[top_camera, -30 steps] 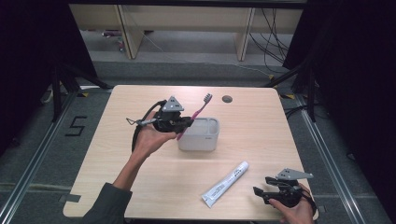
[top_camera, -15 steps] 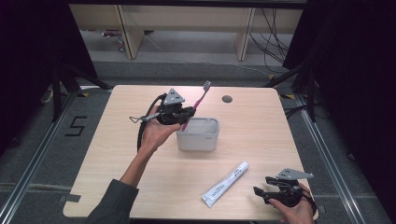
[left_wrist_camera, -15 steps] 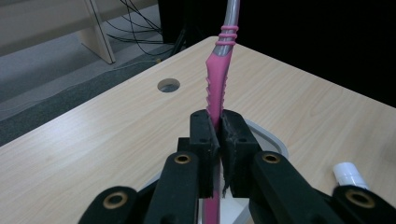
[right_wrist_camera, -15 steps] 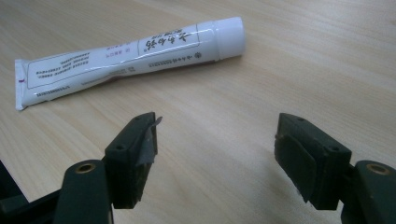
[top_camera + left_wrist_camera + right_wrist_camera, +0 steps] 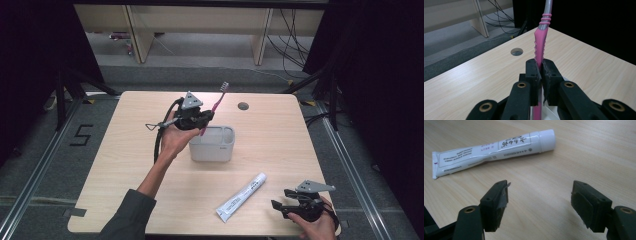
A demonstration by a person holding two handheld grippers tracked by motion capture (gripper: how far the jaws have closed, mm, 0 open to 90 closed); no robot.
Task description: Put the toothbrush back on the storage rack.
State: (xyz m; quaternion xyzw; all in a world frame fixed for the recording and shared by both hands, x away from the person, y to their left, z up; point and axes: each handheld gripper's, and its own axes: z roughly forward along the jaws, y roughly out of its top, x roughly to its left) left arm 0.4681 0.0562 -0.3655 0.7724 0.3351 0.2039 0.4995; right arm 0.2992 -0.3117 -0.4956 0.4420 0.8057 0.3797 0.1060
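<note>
While my left gripper [image 5: 204, 120] hangs over the grey holder [image 5: 212, 146], its jaws are clenched on the pink toothbrush [image 5: 214, 110], pads [image 5: 533, 75] pressing the handle from both sides. From the left gripper view the handle rises straight up from between the fingertips, pink giving way to a grey neck above them. In the high view the bristled head sits well above and beyond the fingertips, tilted away from me, while the lower end of the handle drops below them toward the holder's open top. Whether it touches the holder I cannot tell. My right gripper [image 5: 283, 207] rests low at the near edge of the wooden table [image 5: 310, 135] with its jaws spread wide and nothing between them. The white toothpaste tube [image 5: 491, 150] lies flat just ahead of those fingertips, clear of them, cap toward the right finger's side.
</note>
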